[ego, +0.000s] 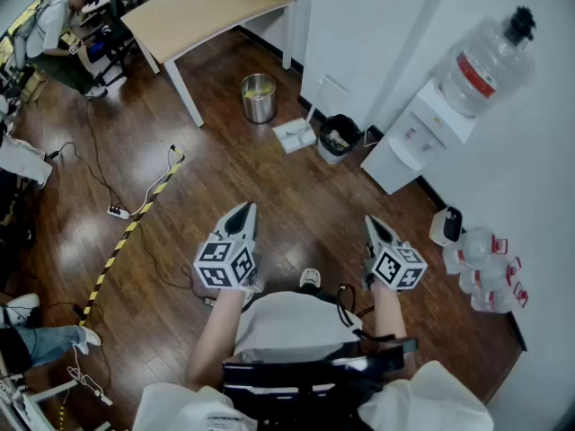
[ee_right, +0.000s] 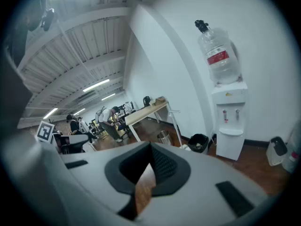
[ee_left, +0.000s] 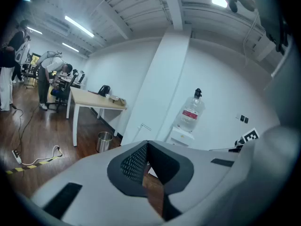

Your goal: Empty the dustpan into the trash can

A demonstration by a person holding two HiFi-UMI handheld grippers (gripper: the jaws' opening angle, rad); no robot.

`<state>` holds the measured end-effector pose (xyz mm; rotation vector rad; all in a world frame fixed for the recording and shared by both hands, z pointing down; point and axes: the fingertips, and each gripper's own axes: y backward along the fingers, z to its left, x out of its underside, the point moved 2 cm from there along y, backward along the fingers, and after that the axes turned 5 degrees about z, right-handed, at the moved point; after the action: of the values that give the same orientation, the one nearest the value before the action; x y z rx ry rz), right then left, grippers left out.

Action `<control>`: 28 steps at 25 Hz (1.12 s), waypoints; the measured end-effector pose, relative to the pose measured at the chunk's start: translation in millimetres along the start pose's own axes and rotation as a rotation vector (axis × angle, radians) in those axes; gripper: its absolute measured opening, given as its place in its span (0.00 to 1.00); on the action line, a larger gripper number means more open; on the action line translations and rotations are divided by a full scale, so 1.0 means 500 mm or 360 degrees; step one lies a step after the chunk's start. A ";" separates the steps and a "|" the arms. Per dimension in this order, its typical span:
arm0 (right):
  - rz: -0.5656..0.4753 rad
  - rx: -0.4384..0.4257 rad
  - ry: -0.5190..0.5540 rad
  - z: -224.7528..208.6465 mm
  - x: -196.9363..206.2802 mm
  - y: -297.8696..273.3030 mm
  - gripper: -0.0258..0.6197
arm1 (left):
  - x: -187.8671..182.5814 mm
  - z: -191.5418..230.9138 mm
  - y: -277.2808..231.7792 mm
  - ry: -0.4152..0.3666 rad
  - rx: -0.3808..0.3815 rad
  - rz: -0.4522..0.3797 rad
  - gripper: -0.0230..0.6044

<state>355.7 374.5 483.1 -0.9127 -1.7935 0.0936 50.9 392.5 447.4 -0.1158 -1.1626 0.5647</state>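
A white dustpan [ego: 295, 135] lies on the wood floor by the white pillar, its long handle [ego: 310, 110] leaning up against the wall. Right beside it stands a small black trash can [ego: 338, 138] with litter in it; the right gripper view shows the trash can [ee_right: 198, 142] too. Both grippers are held out in front of the person's body, well short of the dustpan. My left gripper [ego: 241, 212] has its jaws closed to a point with nothing between them. My right gripper [ego: 371, 224] is likewise shut and empty.
A round metal bin [ego: 259, 98] stands left of the dustpan, under a wooden table [ego: 207, 12]. A water dispenser [ego: 409, 146] with a big bottle [ego: 481, 65] stands against the right wall, and several white jugs [ego: 485, 272] sit nearer. A cable and striped tape [ego: 135, 218] cross the floor at left.
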 end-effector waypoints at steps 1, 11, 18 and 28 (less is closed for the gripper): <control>-0.0002 -0.0001 0.0005 0.001 0.000 -0.001 0.06 | 0.001 0.000 0.000 0.0000 0.0001 -0.0001 0.02; 0.0002 -0.0005 0.0012 -0.011 -0.007 -0.008 0.06 | 0.002 -0.008 -0.011 -0.0001 -0.0006 -0.0003 0.02; -0.0001 -0.0006 0.0010 -0.025 -0.016 -0.010 0.06 | 0.001 -0.015 -0.026 0.0000 -0.0007 -0.0003 0.02; -0.0009 -0.0061 -0.0025 -0.090 -0.037 -0.018 0.06 | -0.003 -0.048 -0.073 0.0009 -0.0050 -0.0008 0.02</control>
<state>391.1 341.0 492.0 -0.9363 -1.8180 0.0634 85.0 365.3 449.9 -0.1411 -1.1660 0.5413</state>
